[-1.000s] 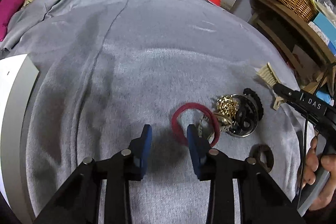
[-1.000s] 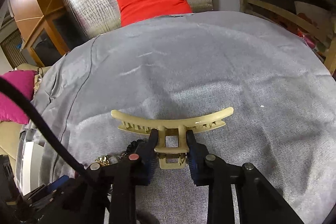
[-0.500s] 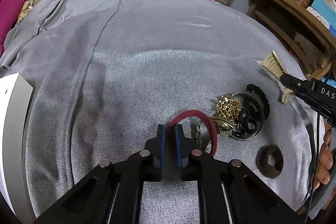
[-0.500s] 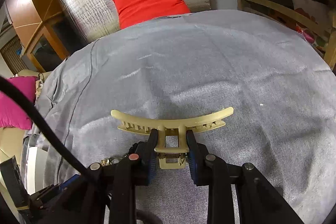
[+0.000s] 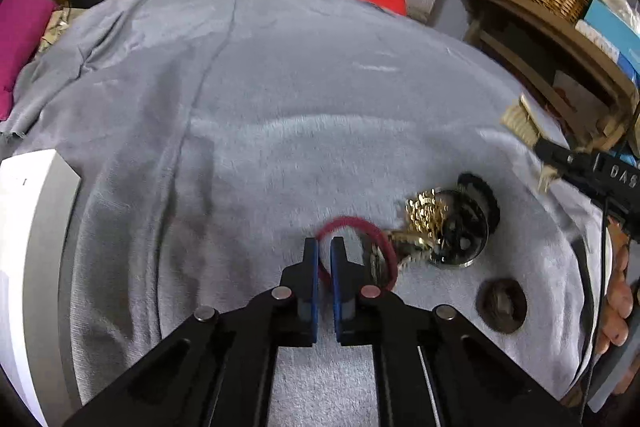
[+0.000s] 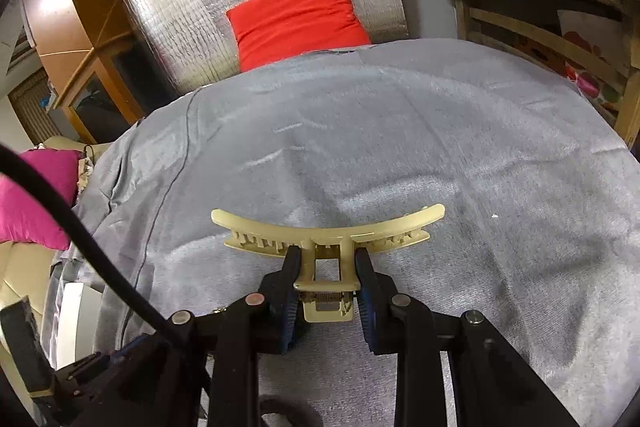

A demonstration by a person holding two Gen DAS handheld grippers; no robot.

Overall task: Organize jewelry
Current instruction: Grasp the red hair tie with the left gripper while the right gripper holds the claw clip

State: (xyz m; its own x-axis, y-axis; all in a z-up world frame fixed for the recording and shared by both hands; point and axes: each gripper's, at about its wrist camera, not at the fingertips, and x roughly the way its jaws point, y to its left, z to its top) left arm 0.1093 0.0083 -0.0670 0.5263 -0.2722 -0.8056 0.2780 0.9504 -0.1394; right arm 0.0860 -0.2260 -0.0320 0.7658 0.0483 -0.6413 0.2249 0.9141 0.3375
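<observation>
Left gripper (image 5: pixel 324 247): we pinched the red hair tie (image 5: pixel 362 231).
Right gripper (image 6: pixel 328 257): we clamped the cream claw clip (image 6: pixel 324 233).

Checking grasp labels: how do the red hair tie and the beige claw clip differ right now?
The red hair tie is a thin soft loop; the beige claw clip is a rigid, toothed, curved bar. The left tool pinches the tie almost fully shut; the right tool stands wider on the clip's handle. Both are gripped over the grey cloth.
</observation>
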